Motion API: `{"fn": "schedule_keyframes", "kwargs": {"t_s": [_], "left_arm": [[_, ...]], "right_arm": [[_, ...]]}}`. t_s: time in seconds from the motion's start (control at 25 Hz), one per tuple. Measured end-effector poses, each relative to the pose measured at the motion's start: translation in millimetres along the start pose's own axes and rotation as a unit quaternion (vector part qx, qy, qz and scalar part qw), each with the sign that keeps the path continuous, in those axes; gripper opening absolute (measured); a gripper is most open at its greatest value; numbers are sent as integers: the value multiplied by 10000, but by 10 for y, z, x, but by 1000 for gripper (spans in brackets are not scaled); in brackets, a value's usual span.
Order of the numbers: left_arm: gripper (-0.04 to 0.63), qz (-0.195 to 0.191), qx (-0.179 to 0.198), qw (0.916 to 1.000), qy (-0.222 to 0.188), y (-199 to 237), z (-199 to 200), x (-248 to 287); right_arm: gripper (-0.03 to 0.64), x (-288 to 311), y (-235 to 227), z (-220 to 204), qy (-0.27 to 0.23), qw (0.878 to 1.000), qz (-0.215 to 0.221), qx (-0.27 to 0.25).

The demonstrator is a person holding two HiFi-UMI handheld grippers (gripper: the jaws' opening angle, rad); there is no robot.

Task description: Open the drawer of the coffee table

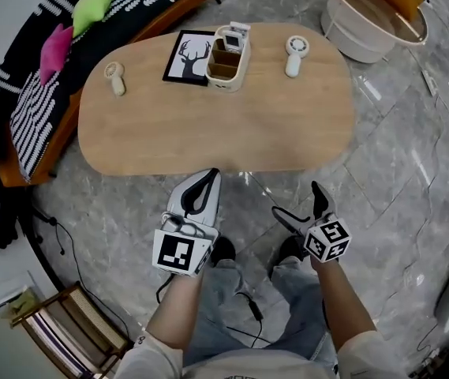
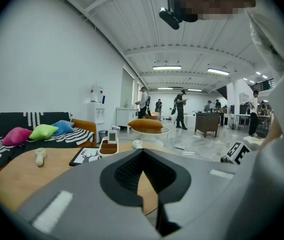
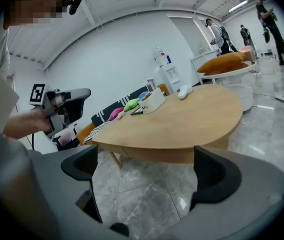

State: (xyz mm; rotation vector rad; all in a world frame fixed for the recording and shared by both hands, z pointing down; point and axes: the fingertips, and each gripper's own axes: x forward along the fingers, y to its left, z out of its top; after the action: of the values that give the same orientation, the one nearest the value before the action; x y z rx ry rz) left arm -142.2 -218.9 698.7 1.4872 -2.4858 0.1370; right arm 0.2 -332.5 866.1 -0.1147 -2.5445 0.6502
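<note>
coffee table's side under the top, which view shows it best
Right gripper view: it faces the coffee table, showing the side below the top. Head view and left gripper view show only the tabletop.

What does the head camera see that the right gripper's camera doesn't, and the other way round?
Only the head view shows the right gripper from outside, the person's legs and a striped chair. Only the right gripper view shows the side panel under the tabletop, a white water dispenser and people far off. Both show the oval wooden coffee table, the left gripper and the bright pillows.
</note>
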Motion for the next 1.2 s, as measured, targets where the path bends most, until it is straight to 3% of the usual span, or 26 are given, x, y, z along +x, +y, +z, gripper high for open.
{"fn": "schedule_keyframes", "kwargs": {"t_s": [0.24,0.32,0.36,0.4,0.48,0.52,0.56,0.68,1.04,1.2], "left_arm": [[-2,-63,64,9997,-233,41,-419,360],[-2,-144,121,9994,-282,14,-469,411],[-2,-203,151,9994,-247,-7,-486,422],[-2,-269,176,9993,-186,-27,-498,424],[-2,-392,232,9988,-194,-45,-472,413],[-2,-442,261,9983,-277,-44,-435,405],[-2,-476,285,9977,-377,-39,-396,398],[-2,-515,312,9964,-598,-11,-323,395],[-2,-626,366,9957,-582,42,-426,394],[-2,-640,400,9955,-570,28,-462,412]], "right_arm": [[589,522,-433,-578,38,9999,46,85],[588,653,-532,-676,-204,9971,352,640],[588,706,-573,-691,-465,9887,667,1261],[584,751,-614,-691,-794,9701,1050,2039],[575,827,-722,-700,-1477,9133,1694,3396],[574,866,-787,-714,-1761,8904,1872,3756],[571,905,-845,-728,-1979,8770,1974,3909],[556,1040,-931,-696,-2321,8631,2204,3907],[545,1302,-1047,-294,-2942,8360,2906,3608],[510,1331,-1056,-344,-3050,8228,3138,3627]]}}
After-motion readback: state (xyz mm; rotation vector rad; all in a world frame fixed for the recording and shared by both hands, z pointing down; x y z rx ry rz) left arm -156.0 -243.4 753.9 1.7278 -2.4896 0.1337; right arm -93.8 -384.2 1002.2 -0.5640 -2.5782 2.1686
